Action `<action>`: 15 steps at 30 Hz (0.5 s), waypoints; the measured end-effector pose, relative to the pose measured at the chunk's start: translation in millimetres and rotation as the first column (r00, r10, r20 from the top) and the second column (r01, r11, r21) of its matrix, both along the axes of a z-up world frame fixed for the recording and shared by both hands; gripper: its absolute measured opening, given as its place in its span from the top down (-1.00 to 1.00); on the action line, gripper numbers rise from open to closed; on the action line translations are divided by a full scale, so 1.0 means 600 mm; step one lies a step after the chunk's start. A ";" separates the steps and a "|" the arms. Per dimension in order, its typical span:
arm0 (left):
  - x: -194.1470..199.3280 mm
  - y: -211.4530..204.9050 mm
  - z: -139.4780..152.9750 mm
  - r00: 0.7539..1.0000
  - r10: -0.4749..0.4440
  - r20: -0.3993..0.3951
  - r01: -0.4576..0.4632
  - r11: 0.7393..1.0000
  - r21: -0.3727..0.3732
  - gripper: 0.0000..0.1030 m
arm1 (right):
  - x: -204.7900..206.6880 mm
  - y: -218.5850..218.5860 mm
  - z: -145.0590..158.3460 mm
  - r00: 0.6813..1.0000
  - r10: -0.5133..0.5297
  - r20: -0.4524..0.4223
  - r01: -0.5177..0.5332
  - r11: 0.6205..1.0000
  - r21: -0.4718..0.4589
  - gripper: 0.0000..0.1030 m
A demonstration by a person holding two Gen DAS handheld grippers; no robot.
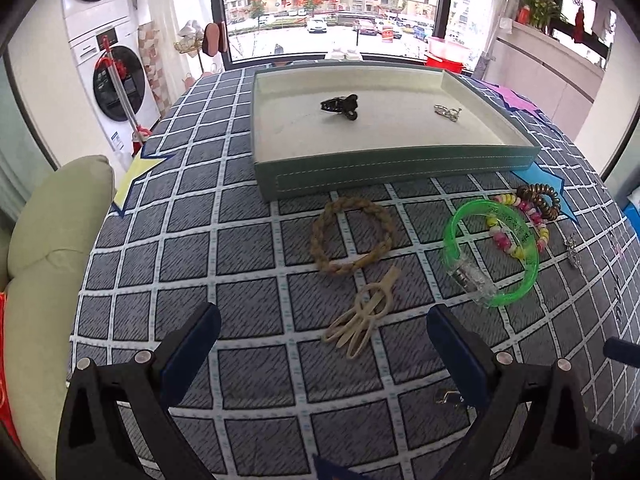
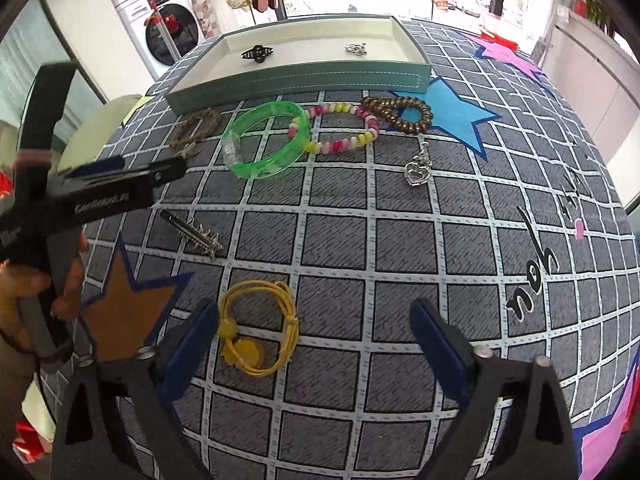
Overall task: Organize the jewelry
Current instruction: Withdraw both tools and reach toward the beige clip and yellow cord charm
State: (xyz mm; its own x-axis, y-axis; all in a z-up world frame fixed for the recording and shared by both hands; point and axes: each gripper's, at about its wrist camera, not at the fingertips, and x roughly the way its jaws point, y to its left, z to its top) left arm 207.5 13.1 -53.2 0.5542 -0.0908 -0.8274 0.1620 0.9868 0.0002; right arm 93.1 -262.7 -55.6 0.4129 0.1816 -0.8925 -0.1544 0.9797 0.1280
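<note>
Two pieces are already laid in the tray [image 1: 264,184], a black clip [image 1: 340,105] and a silver piece [image 1: 447,112]; the rest is left out on the counter [image 2: 340,240]: braided ring [image 1: 352,236], cream clip [image 1: 362,316], green bangle [image 2: 266,144], bead bracelet [image 2: 340,130], coil tie [image 2: 400,114], heart pendant [image 2: 418,168], spiked clip [image 2: 196,234], yellow cord [image 2: 258,328]. The task is judged barely begun. The left tool [image 1: 324,342] is spread and empty above the cream clip; the right tool [image 2: 316,338] is spread and empty, with the yellow cord just inside its left finger.

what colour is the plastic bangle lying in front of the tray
Translucent bright green bangle, clearest in the right wrist view.
</note>
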 end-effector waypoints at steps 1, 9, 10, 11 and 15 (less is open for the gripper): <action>0.000 -0.002 -0.001 1.000 -0.002 0.001 0.002 1.000 0.001 -1.00 | -0.003 0.003 0.001 1.000 0.006 0.001 -0.006 1.000 0.004 -0.74; 0.003 -0.018 -0.009 0.999 -0.030 -0.014 0.030 0.999 0.018 -0.99 | -0.035 0.066 0.007 0.987 0.155 0.046 -0.151 0.986 -0.078 -0.49; 0.002 -0.020 -0.008 0.999 -0.035 -0.012 0.036 0.999 0.018 -0.93 | -0.036 0.073 0.001 0.985 0.166 0.037 -0.162 0.982 -0.093 -0.33; 0.002 -0.021 -0.008 0.999 -0.039 -0.011 0.039 0.999 0.019 -0.82 | -0.038 0.078 -0.005 0.985 0.170 0.031 -0.166 0.980 -0.107 -0.31; 0.000 -0.023 -0.005 0.998 -0.061 -0.013 0.061 0.998 -0.004 -0.55 | -0.046 0.082 -0.005 0.985 0.161 0.058 -0.153 0.981 -0.120 0.01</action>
